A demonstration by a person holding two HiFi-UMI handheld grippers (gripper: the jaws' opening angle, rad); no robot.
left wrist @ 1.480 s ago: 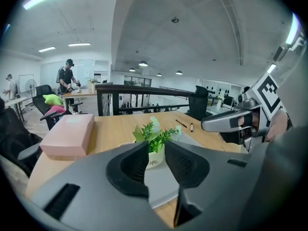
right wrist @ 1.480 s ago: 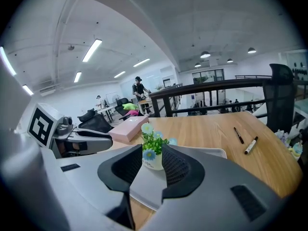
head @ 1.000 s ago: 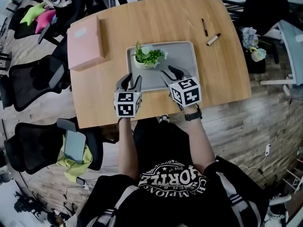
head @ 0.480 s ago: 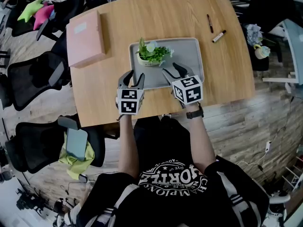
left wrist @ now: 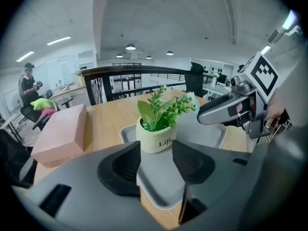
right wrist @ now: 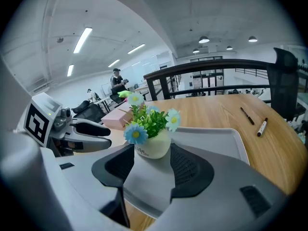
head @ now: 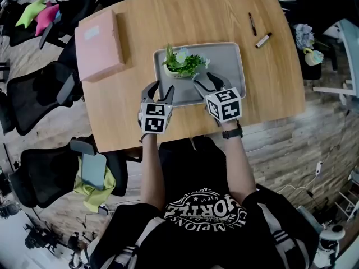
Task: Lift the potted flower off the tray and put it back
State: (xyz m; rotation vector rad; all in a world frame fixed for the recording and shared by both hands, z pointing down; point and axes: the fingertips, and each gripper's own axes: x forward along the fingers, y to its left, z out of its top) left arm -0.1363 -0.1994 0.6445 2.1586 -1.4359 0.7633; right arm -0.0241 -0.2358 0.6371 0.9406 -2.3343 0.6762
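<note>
- The left gripper (head: 160, 87) is hovering at the near left edge of the tray (head: 224, 58). Its jaws are standing spread, having just been opening, and nothing is sitting between them.
- The right gripper (head: 205, 80) is hovering over the near middle of the tray. Its jaws are likewise standing apart after just opening, and they are pinching nothing.
- The pot (head: 179, 69) is standing upright on the far left part of the tray, untouched, so the lift is not yet happening.
- From the left gripper the pot is lying far and a little right. From the right gripper it is lying far and a little left. It is sitting between the two lines of approach and clear of both sets of tips.
- Neither gripper is looking clearly nearer. Each gripper view is framing the pot's round body just beyond the gap between its own jaws.
- Judging from this, the coming move is calling for a short push toward the far side, keeping the spread jaws either side of the pot and below the leaves.
- Further out, a pink box (head: 100, 45) is lying on the counter (head: 196, 15) to the left, and two markers (head: 263, 40) are lying at the far right.
</note>
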